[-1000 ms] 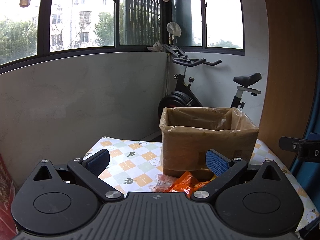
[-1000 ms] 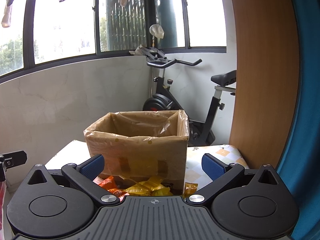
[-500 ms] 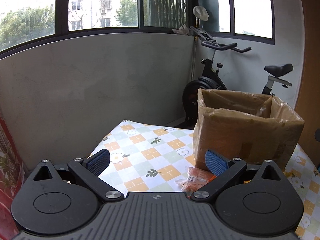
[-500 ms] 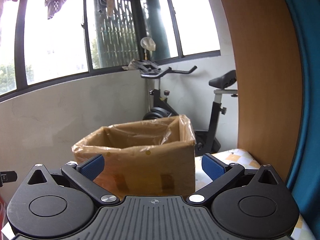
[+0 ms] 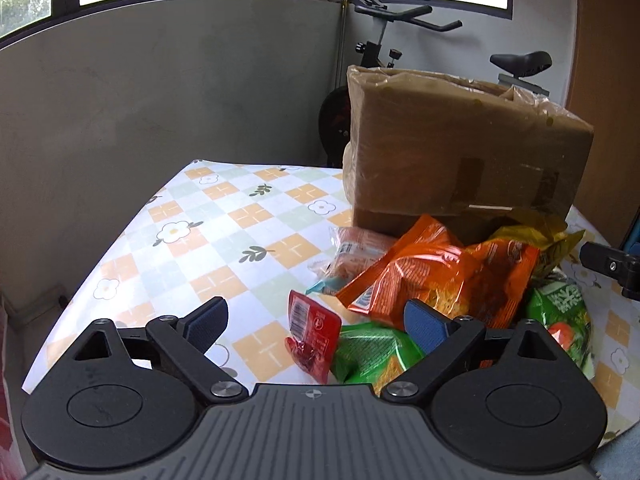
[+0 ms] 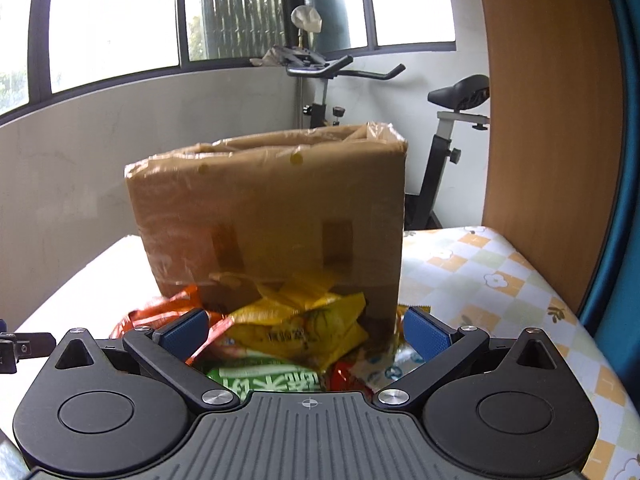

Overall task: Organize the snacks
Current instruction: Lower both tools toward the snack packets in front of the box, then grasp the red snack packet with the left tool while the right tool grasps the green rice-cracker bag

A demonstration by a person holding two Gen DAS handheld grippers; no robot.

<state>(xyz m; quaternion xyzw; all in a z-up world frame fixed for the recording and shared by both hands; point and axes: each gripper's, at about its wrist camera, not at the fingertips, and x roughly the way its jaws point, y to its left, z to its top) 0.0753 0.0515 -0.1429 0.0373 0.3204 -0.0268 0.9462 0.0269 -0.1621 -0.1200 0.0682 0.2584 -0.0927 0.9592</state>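
Observation:
A heap of snack bags lies on the checked tablecloth (image 5: 224,216) in front of a brown cardboard box (image 5: 460,152) lined with clear plastic. My left gripper (image 5: 316,324) hovers over the heap's left edge. Its jaws are closing, and a small red packet (image 5: 310,336) and a green bag (image 5: 372,356) lie between them, untouched by the pads. Orange bags (image 5: 432,276) sit just beyond. My right gripper (image 6: 306,332) stands open low over a yellow bag (image 6: 296,328) and a green bag (image 6: 264,380), close to the box (image 6: 272,216). The inside of the box is hidden.
An exercise bike (image 6: 440,120) stands behind the table by a grey wall under windows. A wooden panel (image 6: 552,120) and a blue curtain (image 6: 624,200) border the right side. Bare cloth (image 5: 180,240) stretches left of the heap. Part of the other gripper (image 5: 612,268) shows at the right edge.
Both grippers have dropped toward the table and tilted down, so the snack heap now fills the space between their fingers. The left fingers have drawn in slightly.

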